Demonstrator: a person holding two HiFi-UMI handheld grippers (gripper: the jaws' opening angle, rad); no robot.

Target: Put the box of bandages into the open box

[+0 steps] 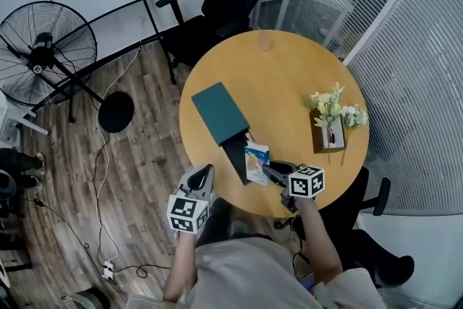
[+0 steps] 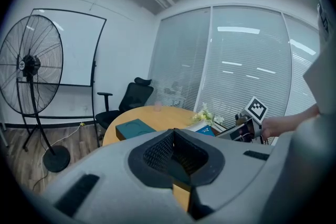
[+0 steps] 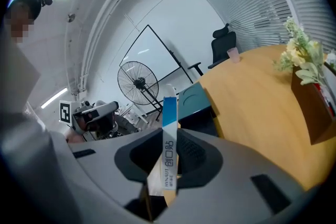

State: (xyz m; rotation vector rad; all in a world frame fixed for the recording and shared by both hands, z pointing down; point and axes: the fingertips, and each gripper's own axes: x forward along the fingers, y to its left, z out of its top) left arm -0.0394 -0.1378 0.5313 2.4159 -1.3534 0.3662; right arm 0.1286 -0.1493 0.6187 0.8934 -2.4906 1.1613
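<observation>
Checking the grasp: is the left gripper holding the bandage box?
No, the left gripper holds nothing; the bandage box sits in the right gripper.

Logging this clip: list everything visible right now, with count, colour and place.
round wooden table: one, tan, mid-room
flat teal lid: one, on the table's left part
open dark box: one, near edge, next to the lid
white and blue box of bandages: one, beside the open box
flowers in a brown holder: one bunch, pale, table's right side
black office chair: one, beyond the table
black pedestal fan: one, floor, left
left tool: shut, empty, near table edge
right tool: shut on the bandages box
</observation>
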